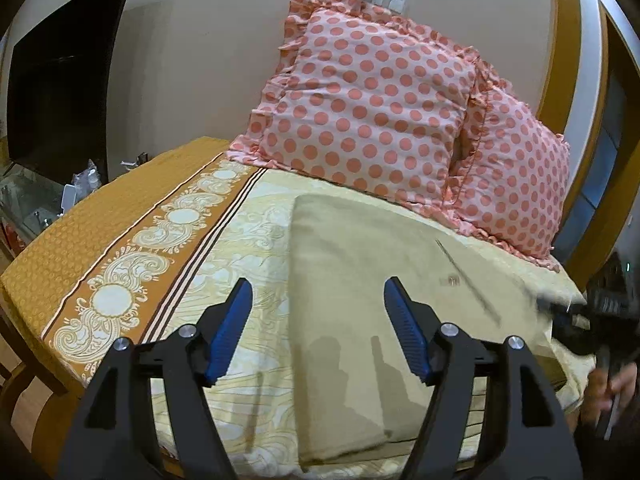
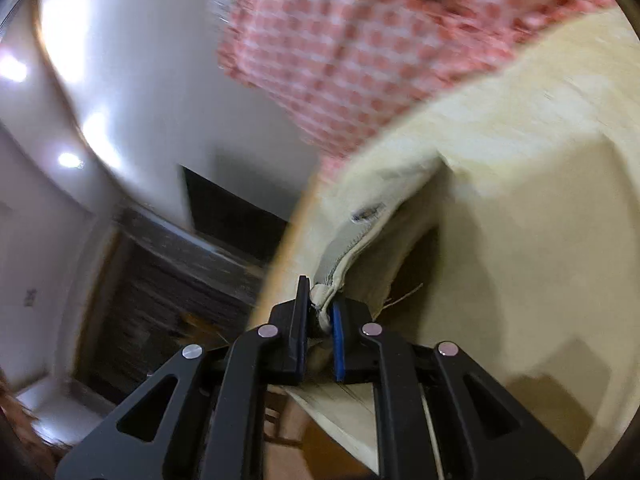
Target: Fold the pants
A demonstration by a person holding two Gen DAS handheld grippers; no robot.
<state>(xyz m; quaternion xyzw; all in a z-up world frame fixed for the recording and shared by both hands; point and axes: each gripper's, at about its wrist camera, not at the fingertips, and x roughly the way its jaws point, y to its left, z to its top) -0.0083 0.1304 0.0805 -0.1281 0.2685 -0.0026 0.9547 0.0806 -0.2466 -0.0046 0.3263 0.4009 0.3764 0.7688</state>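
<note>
Beige pants lie flat on the bed in the left wrist view, reaching from the near edge up toward the pillows. My left gripper is open and empty, held just above the pants' left part. My right gripper is shut on a hem or waistband edge of the pants, which is lifted and blurred by motion. The right gripper also shows as a dark blur at the right edge of the left wrist view.
Two pink polka-dot pillows lean against the wall at the head of the bed. The patterned cream and orange bedsheet covers the bed to the left. A dark TV and a cluttered glass table stand at far left.
</note>
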